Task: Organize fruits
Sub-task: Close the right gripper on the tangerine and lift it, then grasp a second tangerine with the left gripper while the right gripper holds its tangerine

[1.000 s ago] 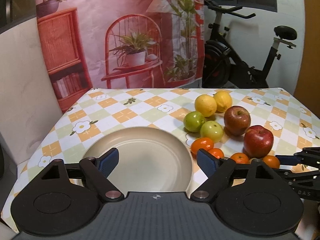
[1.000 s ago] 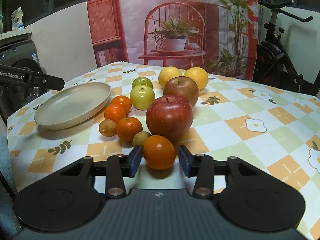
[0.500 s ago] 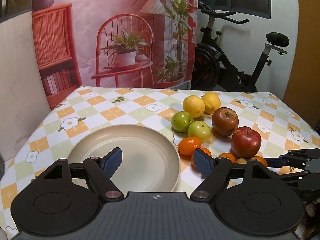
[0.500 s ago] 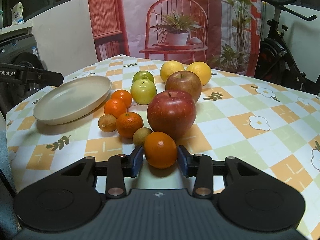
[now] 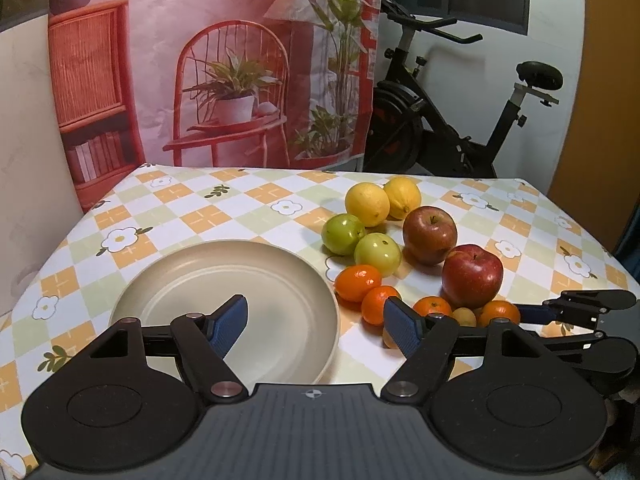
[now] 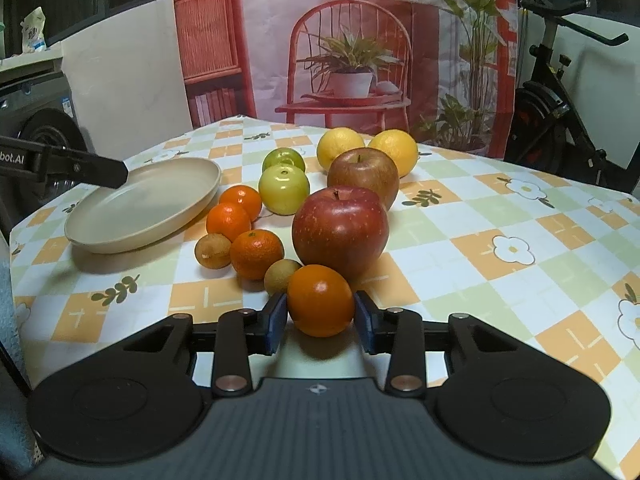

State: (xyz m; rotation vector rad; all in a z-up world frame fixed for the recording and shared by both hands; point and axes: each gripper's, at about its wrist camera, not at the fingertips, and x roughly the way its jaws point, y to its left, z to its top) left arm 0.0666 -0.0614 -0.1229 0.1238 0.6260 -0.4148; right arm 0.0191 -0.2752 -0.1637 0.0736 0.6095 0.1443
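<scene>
A: Left wrist view first. Our left gripper point(image 5: 314, 322) sits low over the near part of the wide, shallow cream ceramic plate point(image 5: 168, 276). Its jaws have just been closing, yet they stand well apart with only the plate's rim and a strip of the checked floral tablecloth point(image 5: 192, 216) between them; nothing is held. The framing has also tilted since a second ago, so more of the plate's near side shows.

B: And the fruit from there?

A: All on the cloth, to the right of the plate: two yellow lemons point(image 5: 367, 205) farthest, two green apples point(image 5: 377, 253), two red apples point(image 5: 472, 276), and the small oranges nearest. None is on the plate yet.

B: Right wrist view?

A: Our right gripper point(image 6: 320, 318) has just been closing a little further, and its blue pads point(image 6: 275, 322) now touch both flanks of the small round orange tangerine point(image 6: 320, 300), which rests on the cloth just in front of the nearer red apple. A small brownish fruit point(image 6: 280, 276) lies just beside it on the left.

B: So what does it mean?

A: We judge the grasp made, with lift and carry left to the plate still to do.
</scene>
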